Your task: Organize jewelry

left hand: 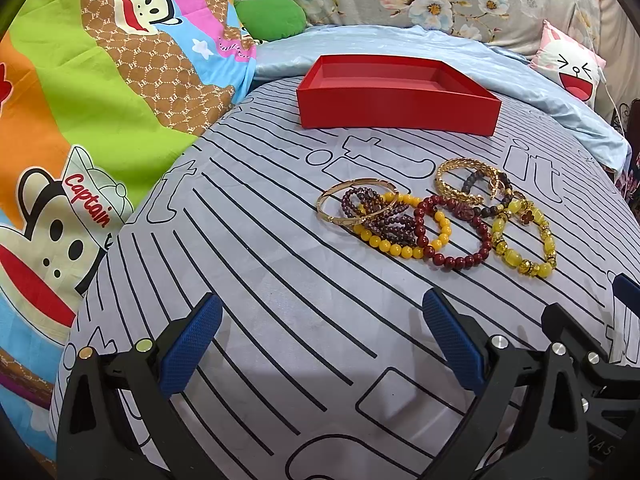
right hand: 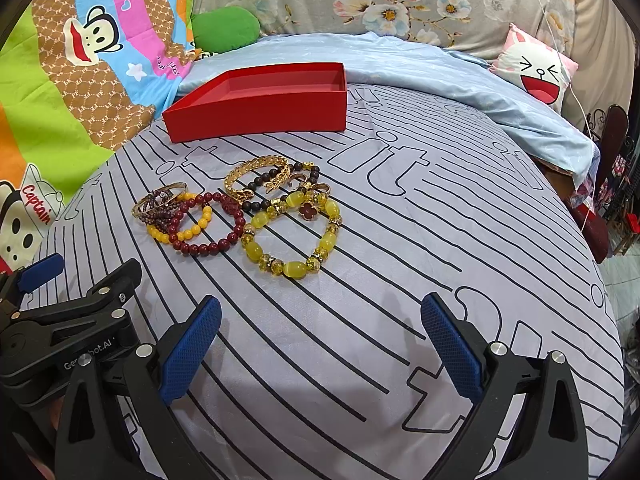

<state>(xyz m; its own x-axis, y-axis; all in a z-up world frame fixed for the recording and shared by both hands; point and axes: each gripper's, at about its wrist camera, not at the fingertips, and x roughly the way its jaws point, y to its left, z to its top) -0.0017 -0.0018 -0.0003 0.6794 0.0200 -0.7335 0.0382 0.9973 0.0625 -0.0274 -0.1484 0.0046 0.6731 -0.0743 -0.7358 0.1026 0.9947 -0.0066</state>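
my left gripper (left hand: 322, 344) sits low in its own view, blue pads (left hand: 192, 346) spread wide with nothing between them, over the grey striped sheet (left hand: 248, 264). my right gripper (right hand: 320, 346) is the same in its view: wide apart and empty, low in the frame. at the left edge of the right view i can see the left tool's black body beside mine.

just above centre in both views lies the heap of bracelets (right hand: 240, 212), all touching or overlapping. in the right view the big yellow bracelet (right hand: 294, 236) is nearest my pads, the dark red bead one (right hand: 212, 226) to its left, a gold bangle (right hand: 160, 200) at the far left of the heap, and a gold leaf-pattern bangle (right hand: 256, 174) at the back with dark beads beside it.

further up the frame, apart from the heap, stands the red box (right hand: 260, 114), open on top. a green cushion (right hand: 224, 28) sits upper left, a laughing-face pillow (right hand: 536, 70) upper right.
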